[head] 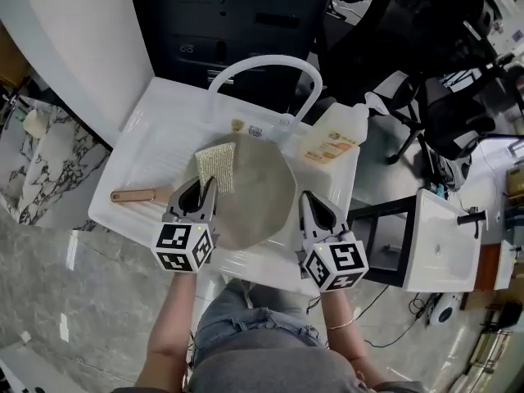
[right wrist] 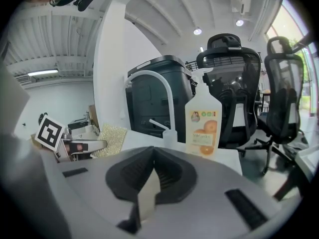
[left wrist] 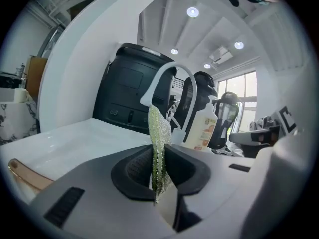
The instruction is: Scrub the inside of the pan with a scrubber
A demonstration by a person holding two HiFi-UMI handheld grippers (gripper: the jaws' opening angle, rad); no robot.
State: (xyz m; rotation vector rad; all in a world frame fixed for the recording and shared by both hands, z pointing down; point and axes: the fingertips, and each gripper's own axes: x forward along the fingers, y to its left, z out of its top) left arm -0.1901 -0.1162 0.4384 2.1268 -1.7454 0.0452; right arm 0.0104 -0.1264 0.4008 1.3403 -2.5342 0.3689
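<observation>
Press the glittery yellow-green scrubber pad (head: pixel 215 167), pinched in the left gripper (head: pixel 201 191), flat into the grey metal pan (head: pixel 264 193). Brace its rim with the empty, pressed-together right gripper (head: pixel 316 211).

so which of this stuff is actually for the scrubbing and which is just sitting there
For the job: pan, scrubber pinched in the left tongs.
Just lying about: soap bottle, tap, office chair.
</observation>
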